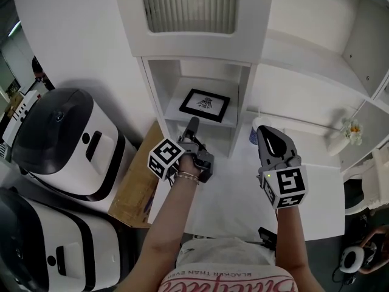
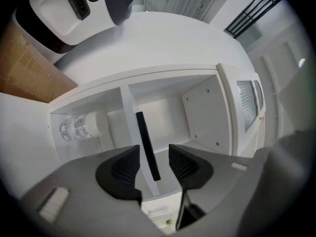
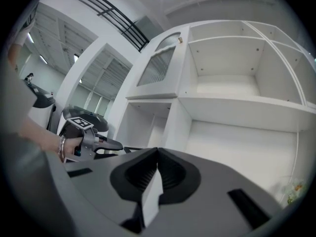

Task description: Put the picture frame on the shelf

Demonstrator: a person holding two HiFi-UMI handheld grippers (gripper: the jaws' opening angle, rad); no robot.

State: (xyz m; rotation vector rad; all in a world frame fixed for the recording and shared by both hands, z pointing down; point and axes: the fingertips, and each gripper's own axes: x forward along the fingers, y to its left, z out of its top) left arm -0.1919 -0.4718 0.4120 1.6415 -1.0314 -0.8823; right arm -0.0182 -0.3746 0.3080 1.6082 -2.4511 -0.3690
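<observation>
Black rectangular picture frame point(image 1: 205, 104) lies flat on white cabinet shelf point(image 1: 231, 119); left gripper point(image 2: 153, 166) jaws apart either side of its edge, gripping nothing. Right gripper point(image 3: 157, 174) closed, empty; back left straight out, don't nudge frame.

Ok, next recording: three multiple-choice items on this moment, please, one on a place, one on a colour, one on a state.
1. Where is the picture frame?
A. on the floor
B. lying on the shelf
C. on top of the cabinet
2. The frame's border is:
A. black
B. white
C. red
3. The left tongs are:
A. shut on the frame
B. shut and empty
C. open

Key: B, the head view shows it flat on the shelf board. A, a dark border surrounds a white picture. C, the left gripper view shows both pads apart, clear of the frame's edge.
</observation>
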